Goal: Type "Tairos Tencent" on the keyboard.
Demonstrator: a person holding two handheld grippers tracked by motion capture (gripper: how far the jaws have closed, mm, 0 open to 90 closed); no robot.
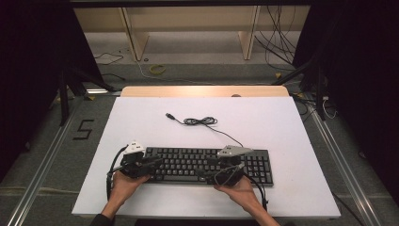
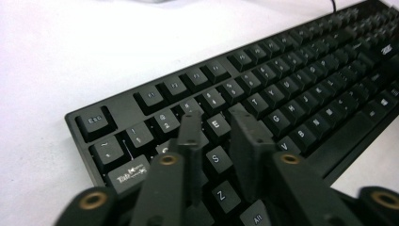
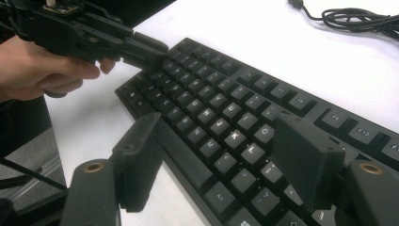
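A black keyboard lies flat near the front edge of the white table top. My left gripper hovers over its left end, around the E and S keys. Its jaws stand close together with a narrow gap and nothing is between them. The same gripper appears at the far end in the right gripper view, held in a hand. Over the letter keys right of centre, my right gripper stands wide open and holds nothing.
The keyboard's cable lies loosely coiled behind it, ending in a USB plug. A wooden strip runs along the table's far edge. Bare white surface lies on both sides of the keyboard and behind it.
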